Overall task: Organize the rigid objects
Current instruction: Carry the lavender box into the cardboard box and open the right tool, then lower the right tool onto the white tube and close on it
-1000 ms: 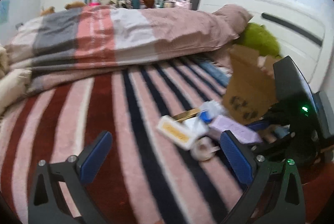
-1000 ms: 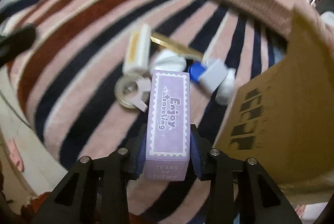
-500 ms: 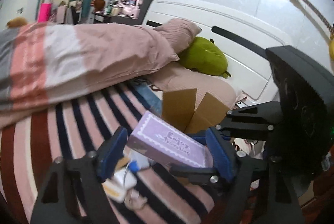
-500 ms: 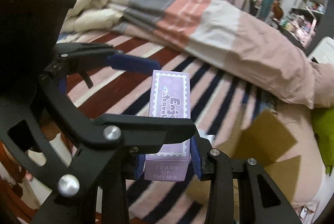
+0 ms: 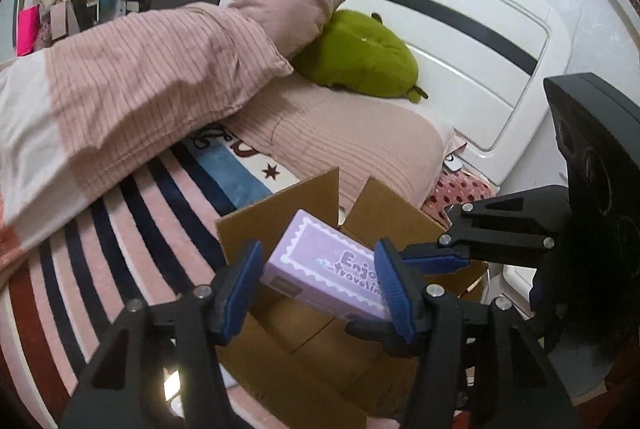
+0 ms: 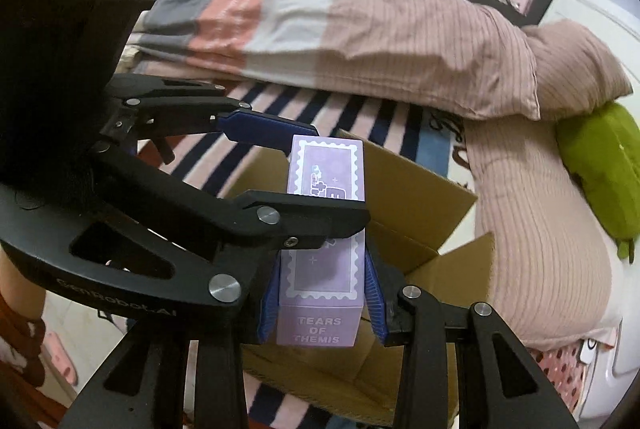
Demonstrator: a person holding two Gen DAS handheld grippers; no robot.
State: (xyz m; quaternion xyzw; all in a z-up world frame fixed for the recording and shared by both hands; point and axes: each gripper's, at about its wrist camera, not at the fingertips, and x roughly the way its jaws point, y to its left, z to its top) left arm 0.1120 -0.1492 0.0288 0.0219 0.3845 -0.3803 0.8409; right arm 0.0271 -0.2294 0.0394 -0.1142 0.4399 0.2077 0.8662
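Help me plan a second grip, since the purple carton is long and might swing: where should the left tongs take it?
Take the purple carton across its long side faces, near the far free end. The right tongs already clamp the "TEARS OF THEMIS" end. The left tongs, jaws just closing, straddle it crosswise, coming from the side; the flat parallel faces suit the pads.

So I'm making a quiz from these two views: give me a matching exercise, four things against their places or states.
Things:
1. purple box
2. cardboard box
3. green plush
4. striped blanket

Places or states:
A. against the white headboard
B. flaps open
C. lying on the bed under the carton
D. clamped in the right gripper

Pairs: 1-D, 2-B, 3-A, 4-C
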